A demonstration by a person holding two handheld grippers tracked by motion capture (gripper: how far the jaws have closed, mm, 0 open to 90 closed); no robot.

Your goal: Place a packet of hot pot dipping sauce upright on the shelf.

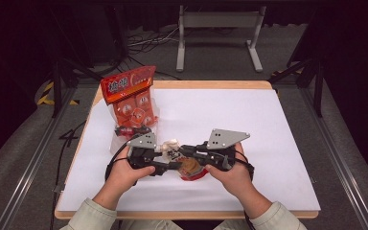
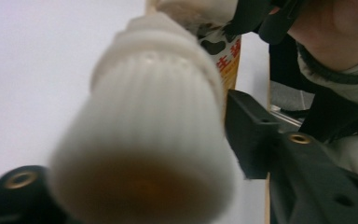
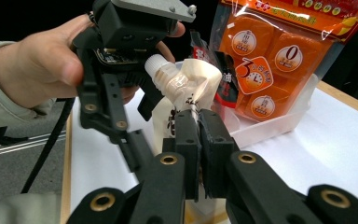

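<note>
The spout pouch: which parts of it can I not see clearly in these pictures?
- Left gripper view: the white cap is blurred, too near the lens.
- Right gripper view: the right hand-held gripper covers the spout pouch middle; bottom edge cuts it.
- High view: print too small; both hand-held grippers cover it.

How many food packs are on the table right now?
2: the orange snack bag stands in a clear tub at the far left; the spout pouch sits between both grippers. Others may be hidden.
</note>
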